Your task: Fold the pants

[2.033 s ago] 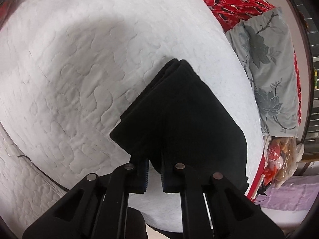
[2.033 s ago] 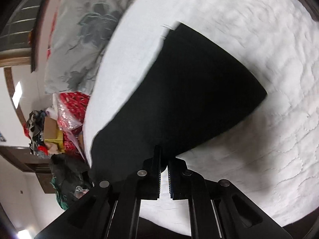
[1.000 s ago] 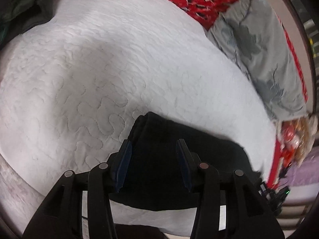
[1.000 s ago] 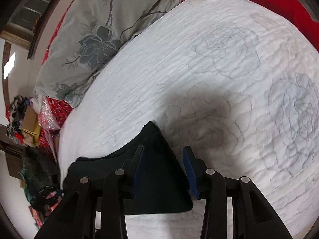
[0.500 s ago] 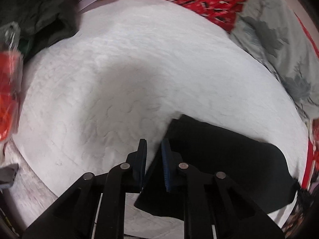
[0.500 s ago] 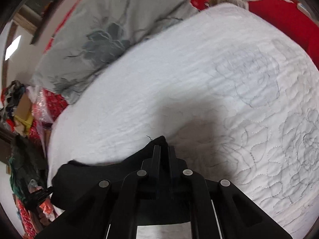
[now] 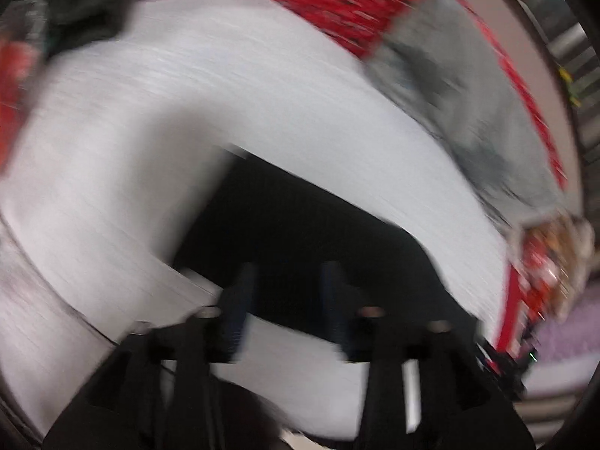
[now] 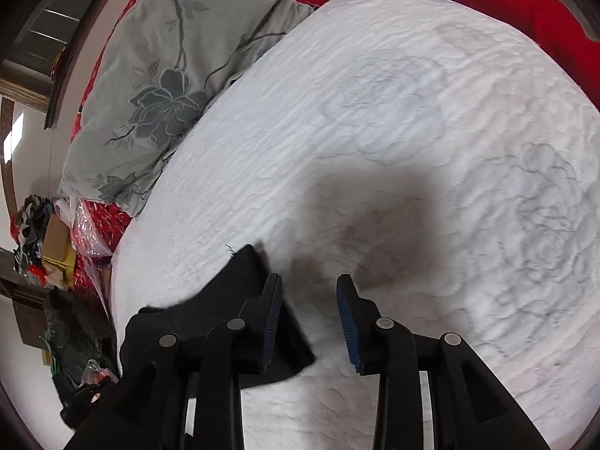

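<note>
The black pants (image 7: 300, 232) lie folded flat on the white quilted bed (image 7: 187, 93). The left wrist view is motion-blurred. My left gripper (image 7: 287, 281) is open, its fingers spread just above the near edge of the pants, holding nothing. In the right wrist view the pants (image 8: 240, 288) lie at the lower left on the bed (image 8: 412, 150). My right gripper (image 8: 309, 296) is open and empty over bare quilt, its left finger (image 8: 272, 311) above the pants' right edge.
A grey floral pillow (image 8: 180, 75) lies at the bed's far left, also in the left wrist view (image 7: 468, 105). Red bedding (image 7: 337, 3) and a red cover (image 8: 506, 3) lie beyond. Cluttered bags and clothes (image 8: 56, 243) sit beside the bed edge.
Both grippers were shut half a second ago and have opened. The pants now lie free on the bed. The left gripper is moving fast, blurring its view.
</note>
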The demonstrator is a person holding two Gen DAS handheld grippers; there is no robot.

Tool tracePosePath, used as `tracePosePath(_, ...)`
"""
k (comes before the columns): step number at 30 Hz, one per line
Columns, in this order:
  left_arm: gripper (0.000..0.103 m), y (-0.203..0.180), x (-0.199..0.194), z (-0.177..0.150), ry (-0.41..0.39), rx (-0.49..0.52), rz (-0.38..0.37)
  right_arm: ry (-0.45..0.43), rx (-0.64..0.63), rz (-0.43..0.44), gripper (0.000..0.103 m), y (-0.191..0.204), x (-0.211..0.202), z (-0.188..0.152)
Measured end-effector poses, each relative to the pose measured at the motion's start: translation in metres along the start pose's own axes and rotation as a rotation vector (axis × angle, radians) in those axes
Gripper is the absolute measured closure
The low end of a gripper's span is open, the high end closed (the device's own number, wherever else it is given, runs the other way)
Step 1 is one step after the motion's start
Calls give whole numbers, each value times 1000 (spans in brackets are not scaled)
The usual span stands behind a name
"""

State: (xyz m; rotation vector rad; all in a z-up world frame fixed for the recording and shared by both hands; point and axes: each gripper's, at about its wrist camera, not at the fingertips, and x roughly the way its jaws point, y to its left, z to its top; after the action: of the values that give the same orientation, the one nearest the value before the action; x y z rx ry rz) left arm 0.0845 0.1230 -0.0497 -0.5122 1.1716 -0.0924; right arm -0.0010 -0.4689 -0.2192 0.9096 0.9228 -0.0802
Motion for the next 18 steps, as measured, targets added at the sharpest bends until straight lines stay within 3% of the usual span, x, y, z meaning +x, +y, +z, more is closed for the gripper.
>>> tracePosePath(2, 45, -40, 9, -20, 44, 37, -68, 14, 2, 19, 67, -5, -4, 0)
tracePosePath(7, 44, -152, 77, -87, 255, 84, -192, 66, -43, 60, 60, -1, -10, 3)
tracePosePath(10, 44, -196, 120, -126, 371, 2, -251, 108, -86, 76, 57, 6, -10, 9)
tracePosePath(13, 44, -218, 149, -156, 436, -106, -274, 143, -117, 100, 54, 11, -7, 15)
tracePosePath(18, 44, -223, 169, -181, 435, -277, -280, 214, -91, 174, 53, 7, 8, 24)
